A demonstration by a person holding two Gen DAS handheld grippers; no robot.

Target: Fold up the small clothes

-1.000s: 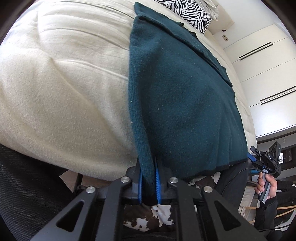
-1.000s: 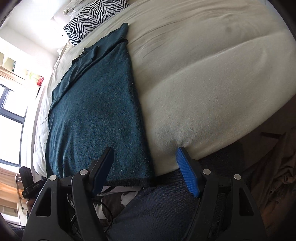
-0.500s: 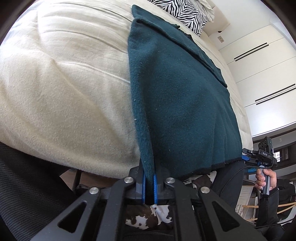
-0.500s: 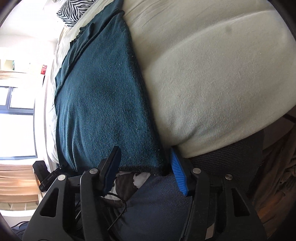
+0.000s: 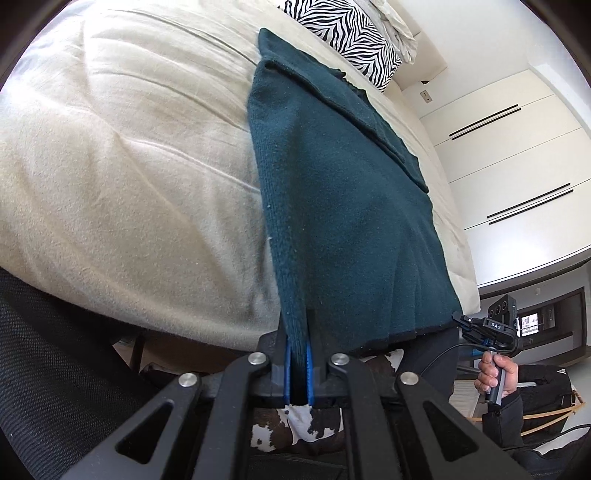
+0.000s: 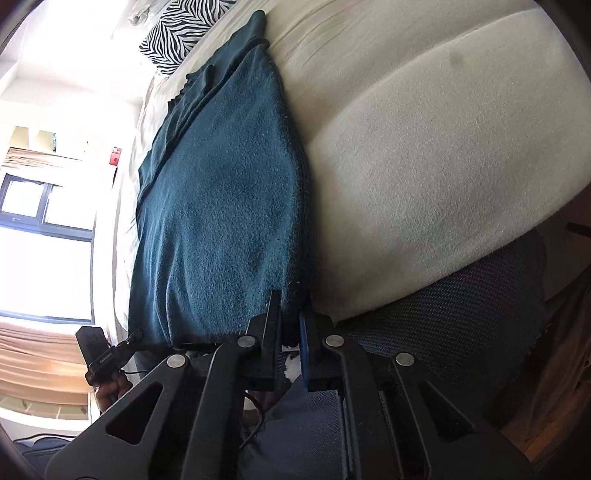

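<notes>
Left wrist view
Bedroom: we see a bed (image 5: 129,166) under a cream blanket, white wardrobe doors (image 5: 517,166) behind it, a zebra-print pillow (image 5: 343,33) at the far end.
Garment: we find the dark teal knit garment (image 5: 340,206) spread flat along the bed, its hem hanging over the near edge.
Left tongs: our left tongs (image 5: 298,369) are clenched on the garment's near left corner, cloth pinched between the blue pads.
Right tongs: we glimpse the right tongs (image 5: 463,326) at the garment's other hem corner, gripped by the right hand (image 5: 496,376); from here we cannot tell their state.
Below: a cowhide-patterned fabric (image 5: 295,424) shows under the tongs.

Right wrist view
Bedroom: we face a bright window (image 6: 40,240) beyond the bed (image 6: 424,147), the zebra-print pillow (image 6: 181,33) far off.
Garment: we see the garment (image 6: 221,206) lying along the bed's left part.
Right tongs: our right tongs (image 6: 291,350) are clamped on the near right hem corner.
Left hand: we spot the left hand (image 6: 110,391) low at the left, holding its tool.
</notes>
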